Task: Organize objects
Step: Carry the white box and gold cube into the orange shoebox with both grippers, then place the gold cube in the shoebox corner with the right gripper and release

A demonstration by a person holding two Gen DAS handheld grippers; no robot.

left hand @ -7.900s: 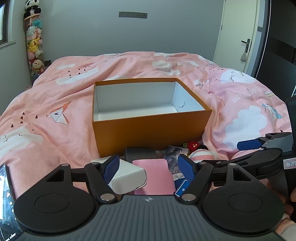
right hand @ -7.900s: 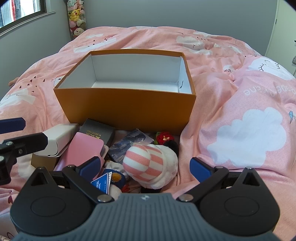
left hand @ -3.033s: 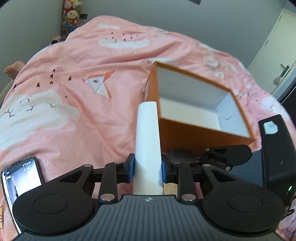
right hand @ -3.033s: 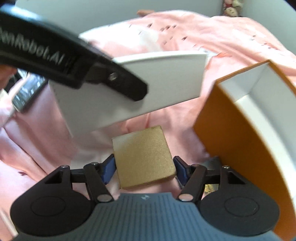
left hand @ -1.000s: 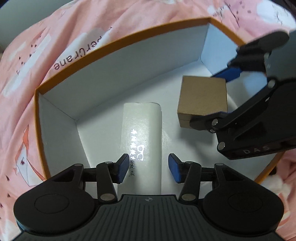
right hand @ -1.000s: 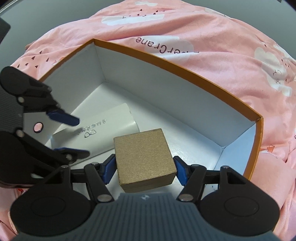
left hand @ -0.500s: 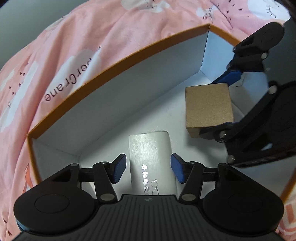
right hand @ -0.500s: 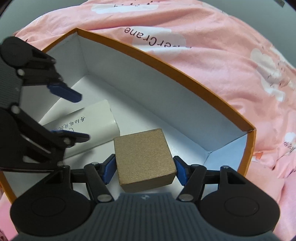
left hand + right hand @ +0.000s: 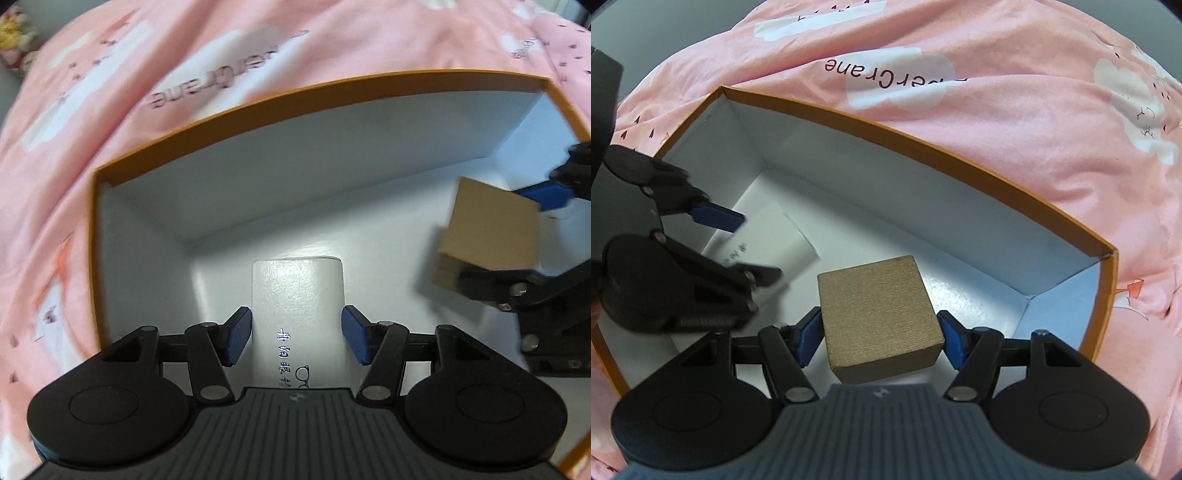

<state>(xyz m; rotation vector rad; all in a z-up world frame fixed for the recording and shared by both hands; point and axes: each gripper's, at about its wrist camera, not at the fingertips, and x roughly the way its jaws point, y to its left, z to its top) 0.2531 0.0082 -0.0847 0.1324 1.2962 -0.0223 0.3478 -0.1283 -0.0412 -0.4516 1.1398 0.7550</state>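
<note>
Both grippers reach into an orange box with a white inside, also in the right wrist view. My left gripper is open, its blue pads a little off the sides of a long white glasses case that lies on the box floor. The case also shows in the right wrist view, under the left gripper. My right gripper is shut on a square gold-brown box and holds it inside the orange box, right of the case. The brown box shows blurred in the left wrist view.
The orange box sits on a pink duvet with white clouds and the words "PaperCrane". Plush toys stand far off at the upper left. The orange box's walls close in on both grippers.
My left gripper has drawn back slightly along the white case, jaws still open. The right gripper with the brown box has shifted right and away from the case.
</note>
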